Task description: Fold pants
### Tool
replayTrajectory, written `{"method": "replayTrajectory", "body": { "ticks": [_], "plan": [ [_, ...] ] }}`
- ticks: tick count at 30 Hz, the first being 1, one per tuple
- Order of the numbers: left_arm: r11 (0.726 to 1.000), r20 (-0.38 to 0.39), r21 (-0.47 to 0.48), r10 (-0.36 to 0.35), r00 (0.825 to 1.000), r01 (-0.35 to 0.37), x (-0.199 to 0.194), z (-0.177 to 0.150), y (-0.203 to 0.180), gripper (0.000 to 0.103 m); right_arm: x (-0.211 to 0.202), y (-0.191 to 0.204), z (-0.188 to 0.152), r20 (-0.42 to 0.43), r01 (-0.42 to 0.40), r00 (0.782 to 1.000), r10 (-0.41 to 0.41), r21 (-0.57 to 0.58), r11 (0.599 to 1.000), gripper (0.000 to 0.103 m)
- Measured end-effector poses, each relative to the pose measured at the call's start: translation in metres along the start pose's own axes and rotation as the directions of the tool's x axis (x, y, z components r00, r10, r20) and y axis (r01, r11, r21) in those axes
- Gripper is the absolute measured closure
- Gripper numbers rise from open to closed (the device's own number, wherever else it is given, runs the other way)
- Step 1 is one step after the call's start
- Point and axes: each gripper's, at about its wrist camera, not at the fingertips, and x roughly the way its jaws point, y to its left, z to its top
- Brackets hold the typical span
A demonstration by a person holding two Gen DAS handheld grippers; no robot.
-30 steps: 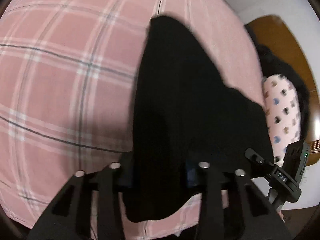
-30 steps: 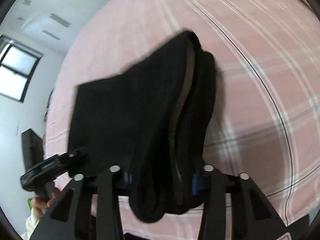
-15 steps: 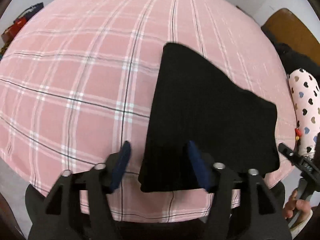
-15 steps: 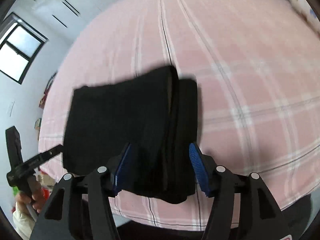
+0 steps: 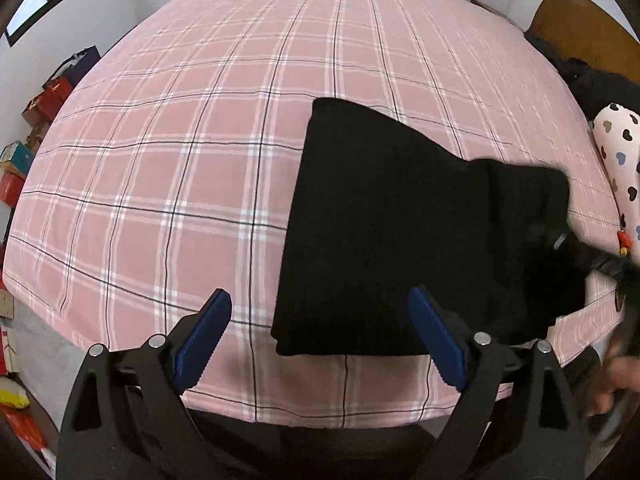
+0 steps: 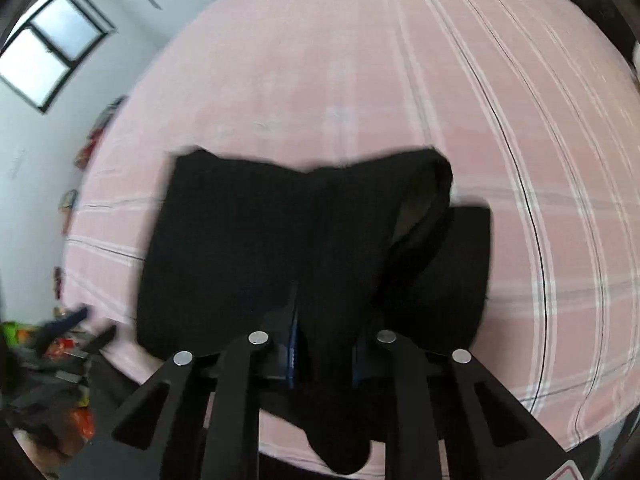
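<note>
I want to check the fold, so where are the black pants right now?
The black pants lie folded on the pink plaid bedspread near its front edge, right of centre in the left wrist view, their near corner pinched in the closing right gripper.

Take the black pants [image 5: 400, 240] as your landmark: to their left the pink plaid bed [image 5: 180, 160] lies bare to its edge, and beyond them it is just as open, so you can pass freely there. To their right, a heart-print pillow [image 5: 616, 148] and a dark heap of clothing [image 5: 600, 88] crowd the wooden headboard [image 5: 580, 28].
</note>
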Motion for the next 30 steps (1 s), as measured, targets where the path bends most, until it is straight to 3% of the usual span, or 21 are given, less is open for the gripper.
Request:
{"method": "replayTrajectory", "body": {
  "ticks": [3,6,9,11,12,14,16,18,21,24,26,28,29,30],
  "plan": [
    [1.000,0.001,-0.001,-0.002,1.000,0.002,0.000,-0.002,-0.002,0.015,-0.045,0.017,0.012,0.086,-0.054,0.995,0.056,-0.032,0.998,0.086],
    [1.000,0.008,0.003,0.000,1.000,0.000,-0.002,-0.003,-0.002,0.015,-0.069,0.011,0.007,0.123,0.001,0.992,0.006,-0.056,0.998,0.086],
    [1.000,0.004,0.009,0.001,1.000,-0.001,0.000,-0.005,-0.004,0.015,-0.025,-0.019,-0.003,0.023,0.094,0.995,-0.094,-0.025,0.995,0.079],
    [1.000,-0.007,0.011,0.004,1.000,-0.004,0.004,-0.007,-0.006,0.015,0.021,-0.053,-0.021,-0.117,0.232,0.967,-0.228,0.021,0.972,0.072],
    [1.000,-0.020,0.013,0.011,1.000,-0.011,0.005,-0.009,-0.006,0.015,0.023,-0.061,-0.026,-0.120,0.219,0.970,-0.212,0.050,0.974,0.072],
    [0.999,-0.026,0.025,0.027,0.999,-0.027,0.007,-0.013,-0.006,0.015,-0.005,-0.065,-0.035,-0.010,0.163,0.987,-0.163,0.127,0.978,0.072],
    [0.998,-0.027,0.031,0.052,0.998,-0.051,0.008,-0.017,-0.003,0.014,-0.032,-0.056,-0.036,0.072,0.158,0.983,-0.167,0.117,0.980,0.072],
    [0.998,-0.035,0.020,0.057,0.998,-0.056,0.012,-0.022,0.001,0.014,-0.051,-0.041,-0.034,0.115,0.084,0.989,-0.094,0.090,0.992,0.072],
    [0.998,-0.047,0.014,0.065,0.997,-0.065,0.017,-0.026,0.005,0.014,-0.048,-0.023,-0.029,0.102,0.030,0.994,-0.032,0.028,0.999,0.072],
    [0.997,-0.058,0.012,0.072,0.996,-0.071,0.018,-0.031,0.006,0.014,0.010,-0.033,-0.030,-0.050,0.112,0.993,-0.109,0.044,0.993,0.072],
    [0.997,-0.056,0.018,0.074,0.996,-0.073,0.015,-0.033,0.006,0.013,0.021,-0.055,-0.032,-0.073,0.138,0.989,-0.131,0.109,0.984,0.103],
    [0.996,-0.054,0.029,0.081,0.995,-0.080,0.012,-0.035,0.008,0.013,0.005,-0.063,-0.031,-0.039,0.090,0.996,-0.084,0.204,0.975,0.101],
    [0.996,-0.048,0.035,0.084,0.995,-0.082,0.011,-0.036,0.009,0.012,-0.002,-0.058,-0.030,-0.020,0.093,0.996,-0.091,0.203,0.975,0.085],
    [0.996,-0.042,0.037,0.088,0.995,-0.086,0.012,-0.037,0.009,0.011,-0.010,-0.049,-0.029,-0.006,0.107,0.994,-0.107,0.172,0.979,0.082]
  ]
}}
